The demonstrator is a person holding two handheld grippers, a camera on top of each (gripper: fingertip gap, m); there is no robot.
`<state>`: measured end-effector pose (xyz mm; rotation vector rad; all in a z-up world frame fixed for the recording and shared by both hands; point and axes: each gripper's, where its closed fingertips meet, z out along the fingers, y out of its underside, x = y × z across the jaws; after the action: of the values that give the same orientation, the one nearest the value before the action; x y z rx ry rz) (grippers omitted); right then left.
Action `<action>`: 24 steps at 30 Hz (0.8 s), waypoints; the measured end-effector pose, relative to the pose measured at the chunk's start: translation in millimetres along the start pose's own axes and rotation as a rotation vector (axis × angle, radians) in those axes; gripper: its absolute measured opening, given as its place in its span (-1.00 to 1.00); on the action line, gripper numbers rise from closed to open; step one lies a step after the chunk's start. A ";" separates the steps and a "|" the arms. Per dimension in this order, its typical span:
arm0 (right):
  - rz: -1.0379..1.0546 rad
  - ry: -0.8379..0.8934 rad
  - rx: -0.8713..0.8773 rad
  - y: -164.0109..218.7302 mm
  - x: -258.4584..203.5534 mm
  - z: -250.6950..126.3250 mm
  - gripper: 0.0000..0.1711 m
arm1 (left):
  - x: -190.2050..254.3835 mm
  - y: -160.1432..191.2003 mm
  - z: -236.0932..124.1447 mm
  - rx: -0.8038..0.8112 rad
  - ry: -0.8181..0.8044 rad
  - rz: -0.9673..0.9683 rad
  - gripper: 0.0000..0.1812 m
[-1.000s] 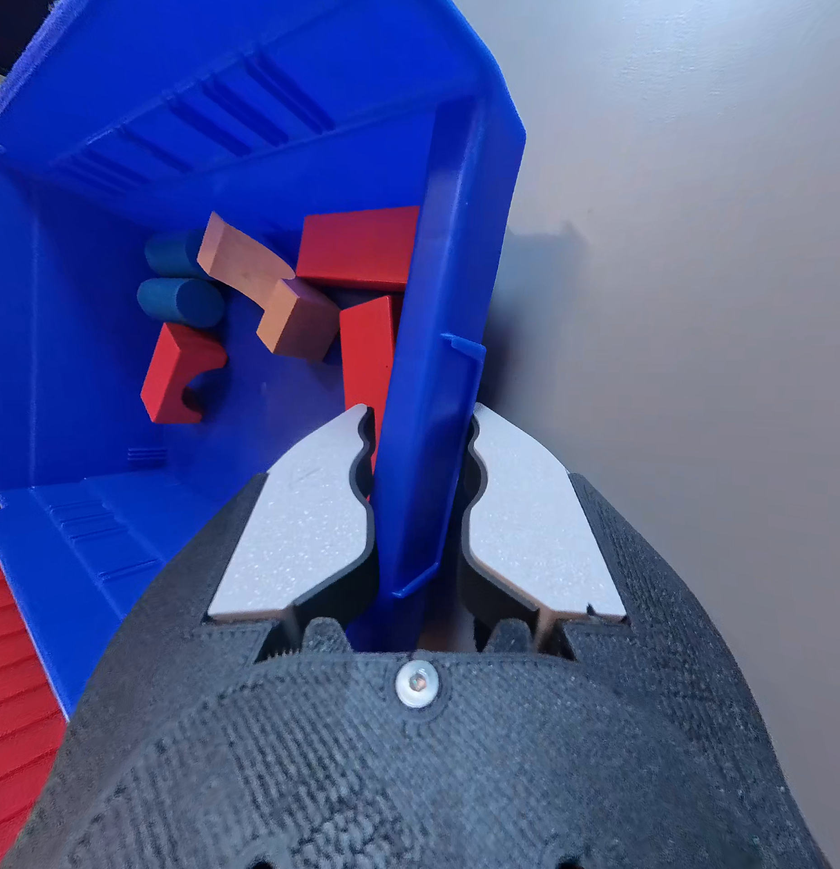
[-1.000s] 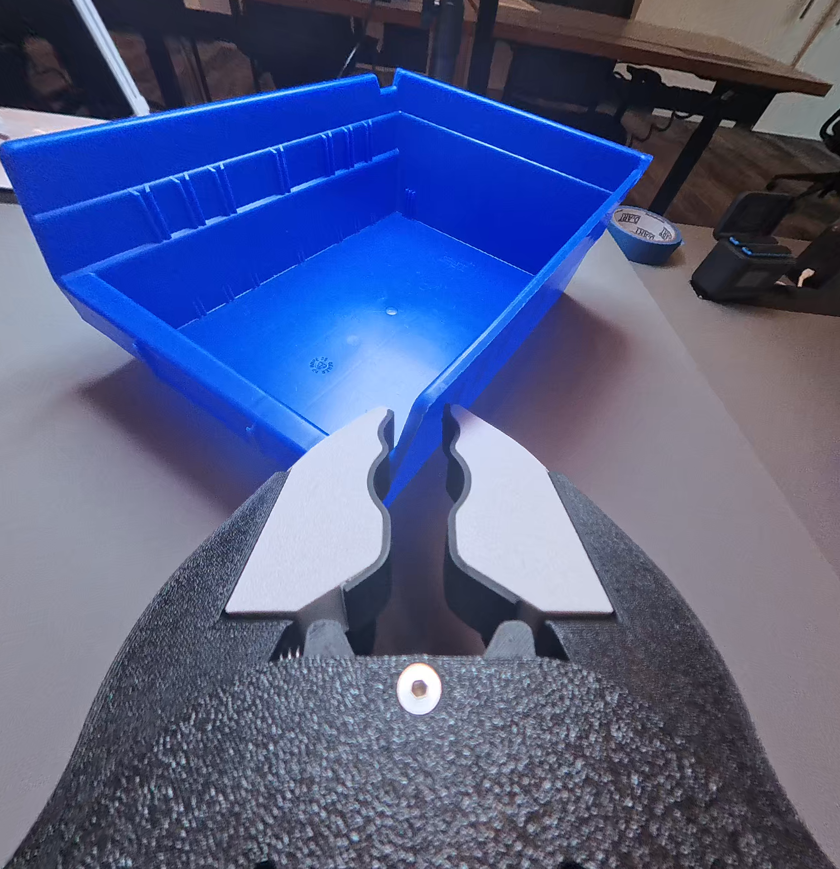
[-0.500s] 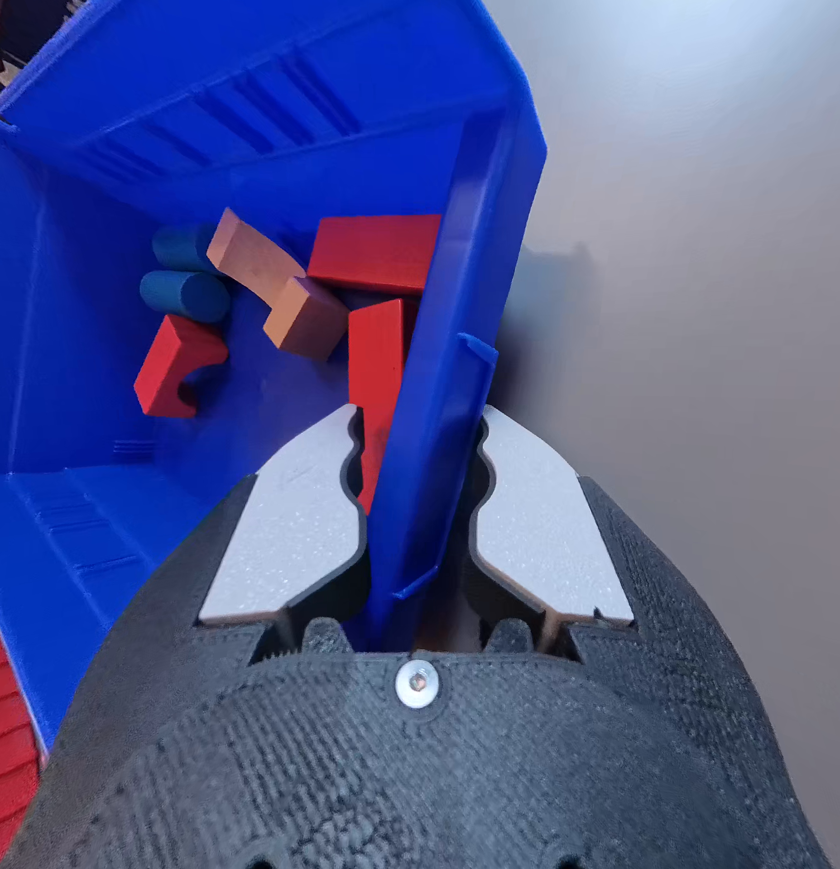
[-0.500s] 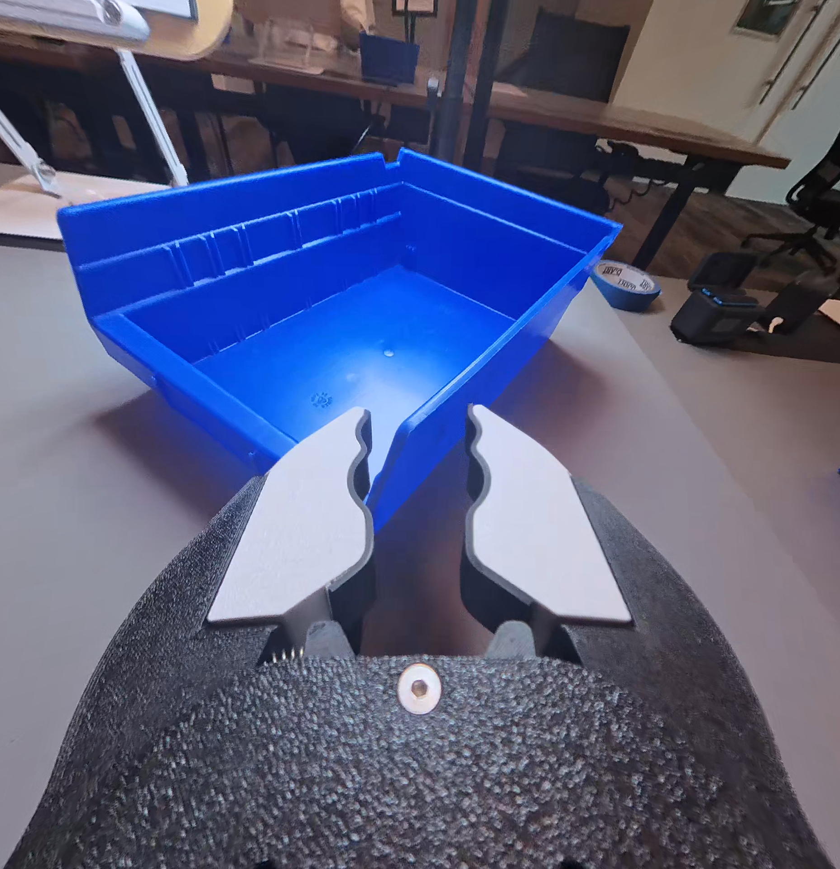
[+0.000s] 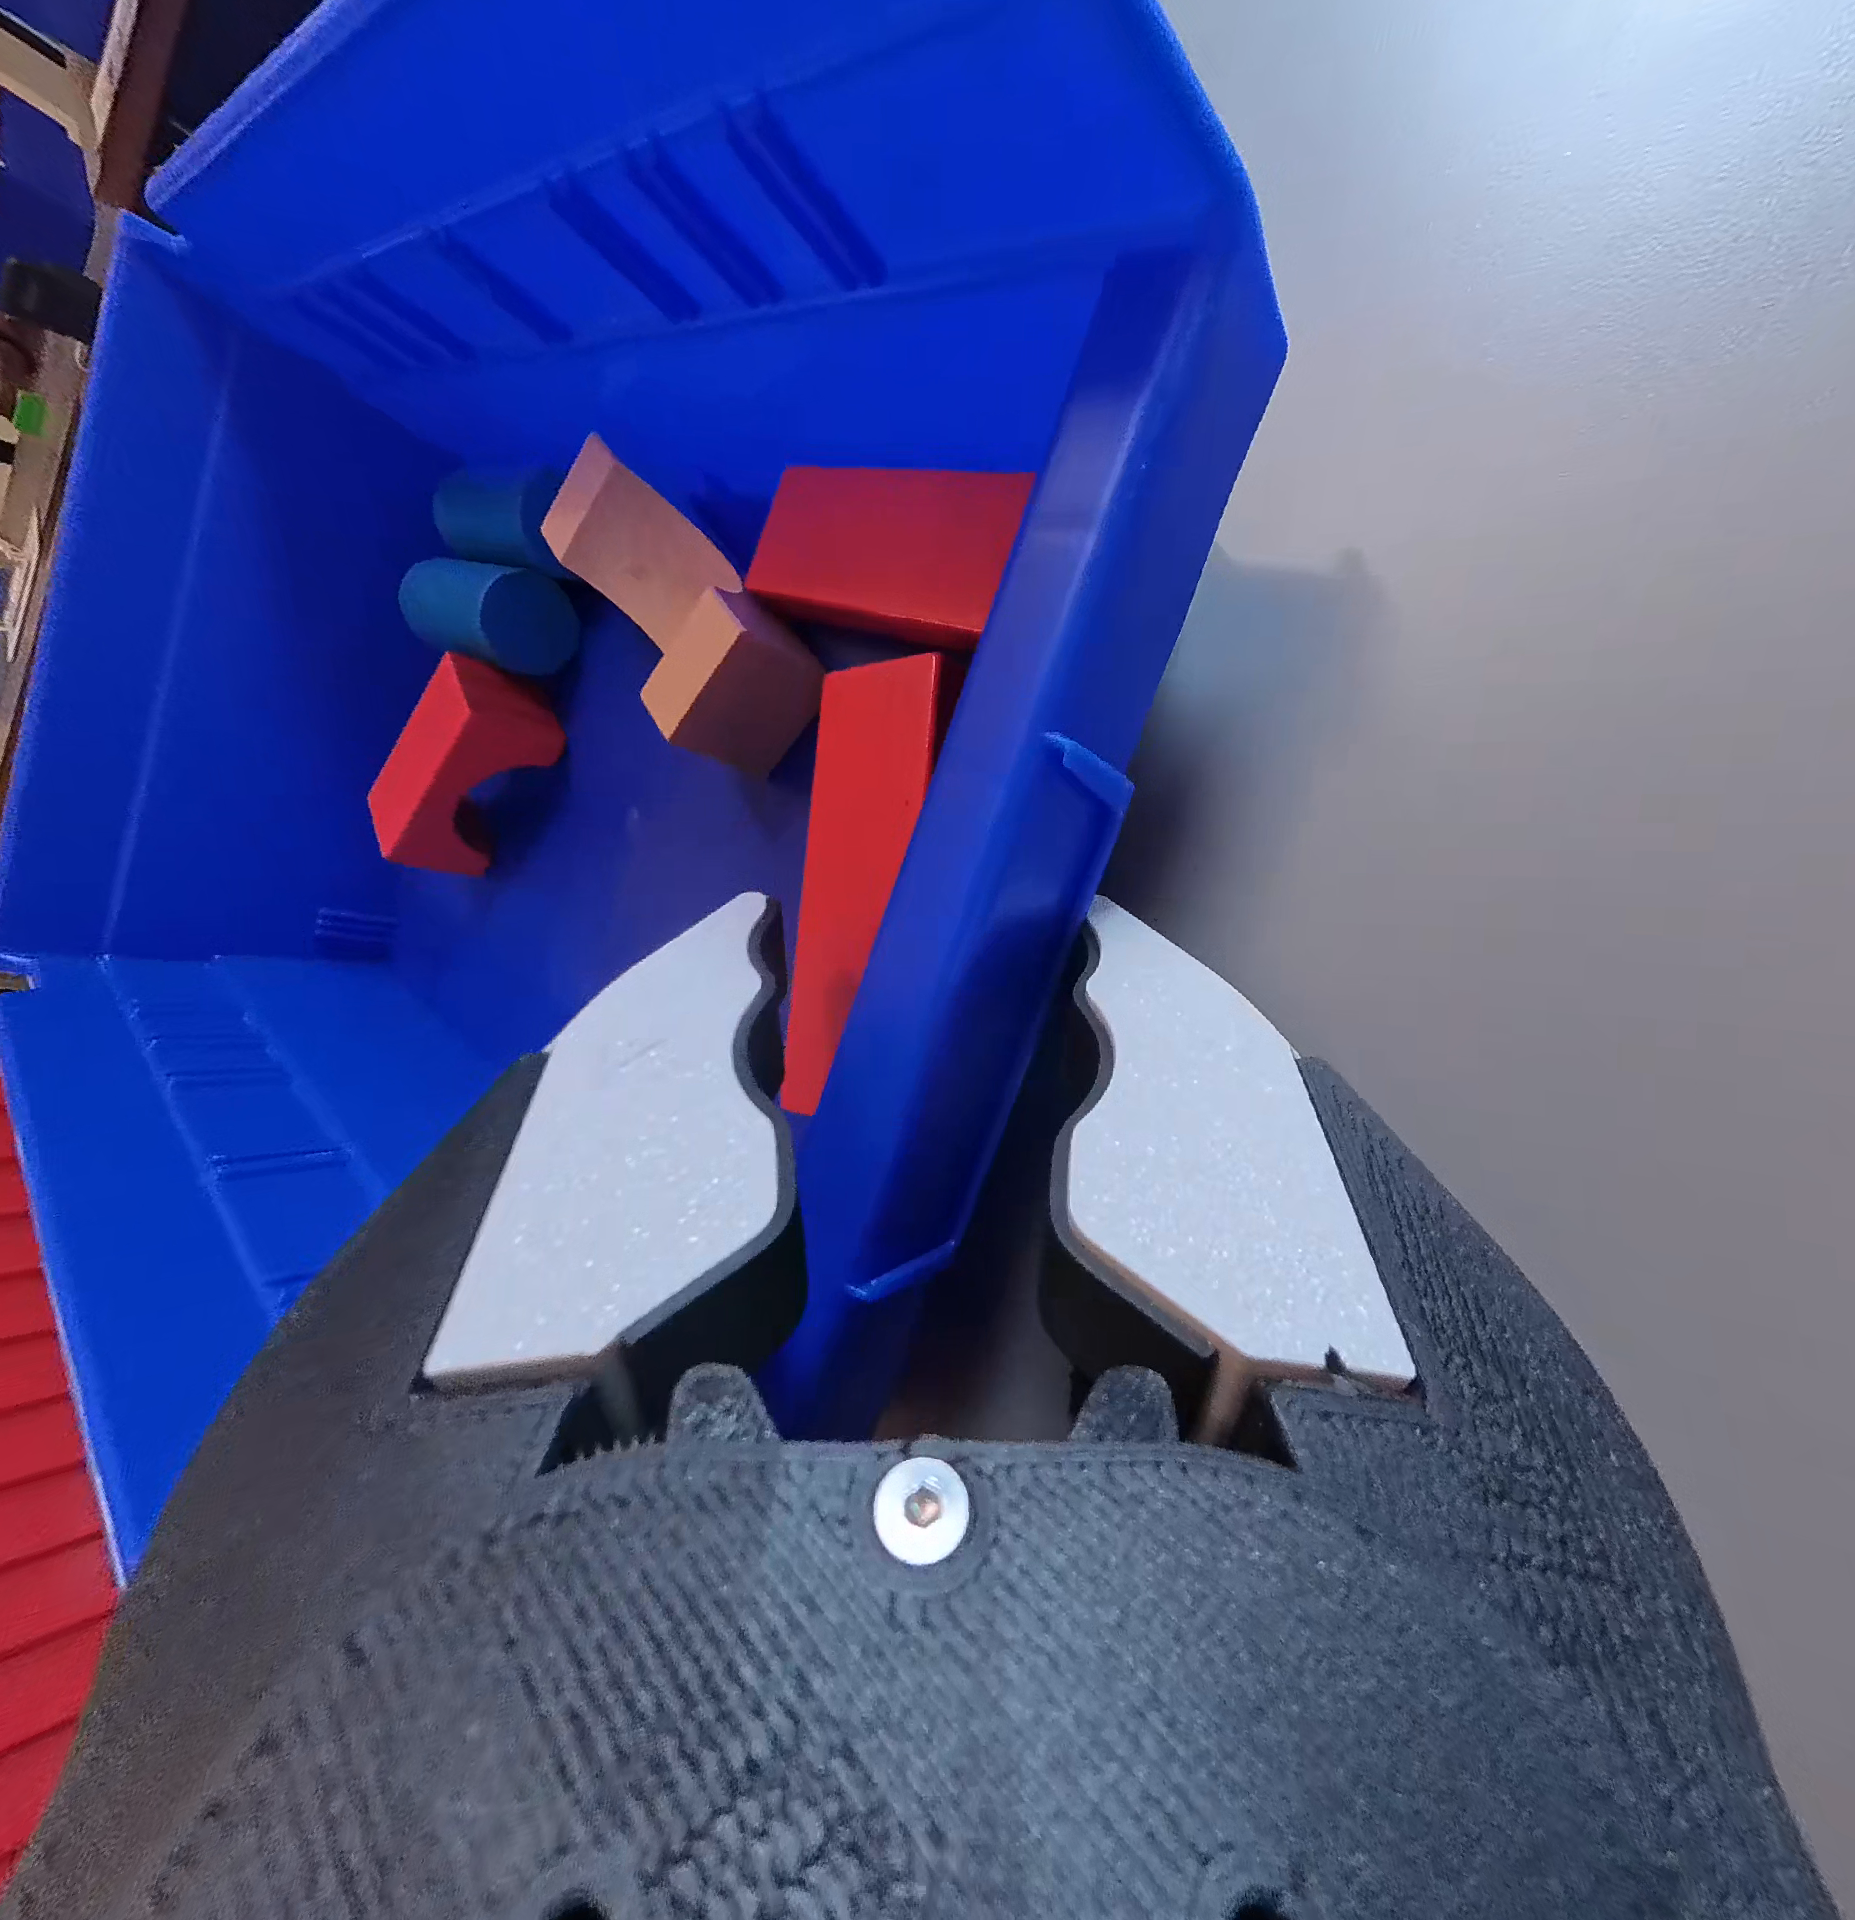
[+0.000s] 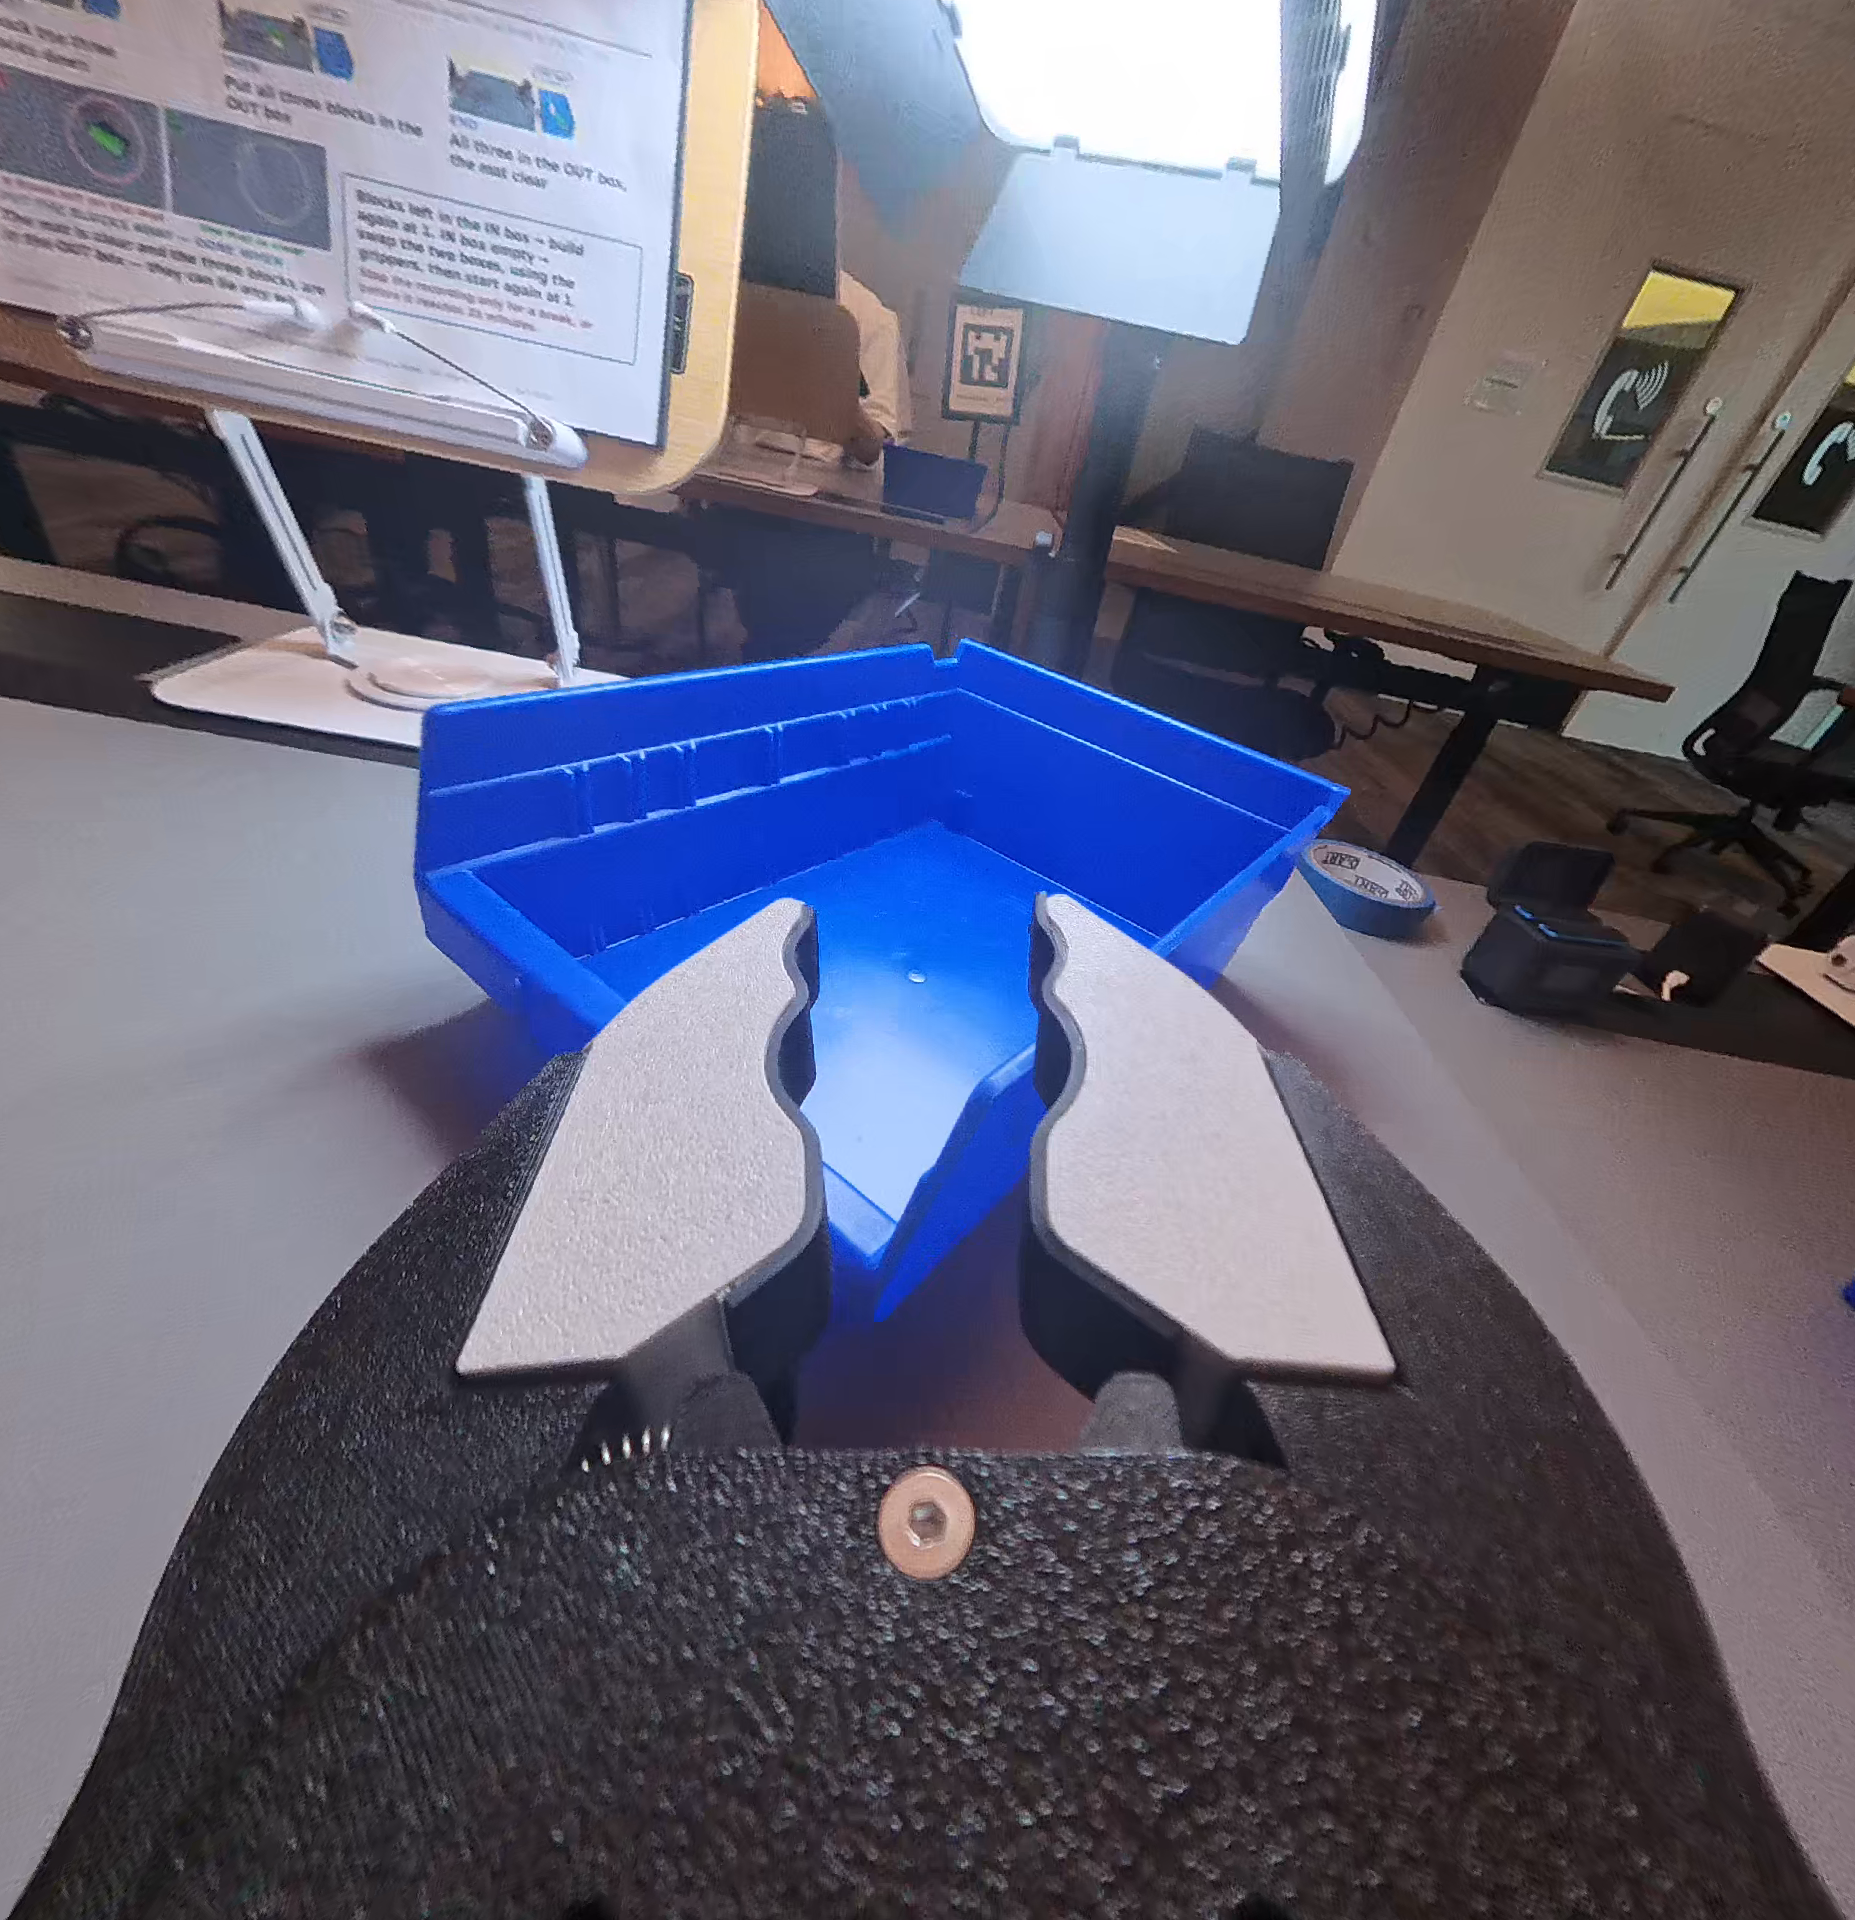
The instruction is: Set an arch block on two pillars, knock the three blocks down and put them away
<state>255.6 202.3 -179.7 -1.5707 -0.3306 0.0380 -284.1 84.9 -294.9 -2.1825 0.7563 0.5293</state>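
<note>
A: Where is the left gripper (image 5: 928, 914)?
B: Straddling the side wall of the blue bin (image 5: 1016, 790), one finger inside, one outside; whether it pinches the wall I cannot tell.
A: And the blocks?
B: Inside that bin: a tan arch block (image 5: 684, 613), a red arch (image 5: 455, 769), two blue cylinders (image 5: 487, 613), a red slab (image 5: 881, 551) and a long red block (image 5: 861, 831) against the wall.
A: The right gripper (image 6: 923, 914)?
B: Spread wide, gripping nothing, above the near corner of an empty blue bin (image 6: 694, 769) on the grey surface (image 6: 175, 935).
</note>
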 end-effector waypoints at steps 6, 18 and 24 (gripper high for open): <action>-0.041 -0.020 0.004 -1.0 -9.1 -0.2 -0.56 | 1.7 -16.2 -14.9 0.112 0.049 -0.048 -0.40; -0.058 -0.046 -0.029 7.7 -12.5 3.1 -0.62 | -8.5 -49.9 -36.6 0.348 0.025 -0.142 -0.50; -0.076 -0.063 -0.031 8.2 -17.5 3.0 -0.63 | -17.6 -55.9 -43.6 0.420 0.028 -0.245 -0.56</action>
<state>239.7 201.3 -191.0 -1.5887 -0.4425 0.0234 -254.5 88.1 -228.1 -1.8553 0.5448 0.1927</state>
